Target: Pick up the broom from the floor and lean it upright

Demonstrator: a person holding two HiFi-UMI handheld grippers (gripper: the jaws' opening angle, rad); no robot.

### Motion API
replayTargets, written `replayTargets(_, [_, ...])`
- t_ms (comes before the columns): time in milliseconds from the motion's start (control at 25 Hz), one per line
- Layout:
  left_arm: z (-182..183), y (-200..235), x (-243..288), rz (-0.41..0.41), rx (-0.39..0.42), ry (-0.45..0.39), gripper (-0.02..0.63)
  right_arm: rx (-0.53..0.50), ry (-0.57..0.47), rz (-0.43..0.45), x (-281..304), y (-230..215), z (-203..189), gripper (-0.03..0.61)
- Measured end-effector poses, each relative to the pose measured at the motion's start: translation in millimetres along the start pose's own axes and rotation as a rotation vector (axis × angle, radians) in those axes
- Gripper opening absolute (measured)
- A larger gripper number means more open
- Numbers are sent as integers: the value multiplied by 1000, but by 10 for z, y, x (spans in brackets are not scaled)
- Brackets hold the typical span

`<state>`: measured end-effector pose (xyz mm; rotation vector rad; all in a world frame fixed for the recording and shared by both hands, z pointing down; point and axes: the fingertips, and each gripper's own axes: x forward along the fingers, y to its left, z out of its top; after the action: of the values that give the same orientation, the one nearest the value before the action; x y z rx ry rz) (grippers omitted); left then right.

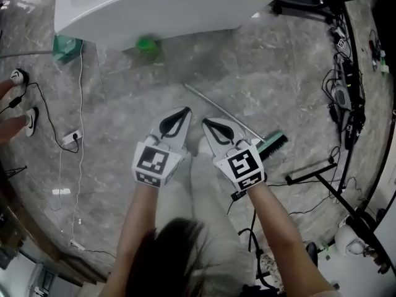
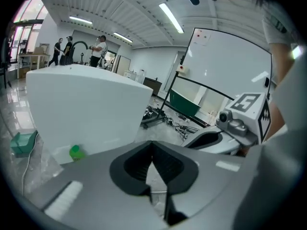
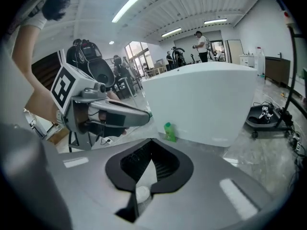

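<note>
The broom [image 1: 224, 112] lay flat on the grey marble floor [image 1: 124, 104], its thin handle running diagonally down to the dark bristle head [image 1: 274, 146] at the right. Above it, side by side, the left hand-held gripper [image 1: 185, 111] and the right hand-held gripper [image 1: 206, 123] each had jaws closed tip to tip, nothing between them; the right one overlapped the handle's lower end in the head view

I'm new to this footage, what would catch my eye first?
Two grippers with black-and-white marker cubes, the left gripper and right gripper, both shut and empty, fill the middle of the head view. Just past the right one a broom lies on the grey floor, with a big white counter farther off.
</note>
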<state>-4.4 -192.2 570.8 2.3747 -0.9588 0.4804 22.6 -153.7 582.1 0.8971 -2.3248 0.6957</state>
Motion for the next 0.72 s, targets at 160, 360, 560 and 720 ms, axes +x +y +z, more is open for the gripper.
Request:
replayTargets(160, [-439,273,197,17,-68,19,-6,4,99,-41,430,-177,-473,2])
replayTargets(360, [-960,552,474,42,-97,59,-6,-18,218,-73,972,-490,-1098,2])
replayTargets(560, [-1469,717,838,53,-80,121,-6,-45,313,-60,1481,-746,-1671,3])
replayTargets(720, [-1773,788,1188,56,-85,159,-6,-84,373,-66,1761,-940,-2050,6])
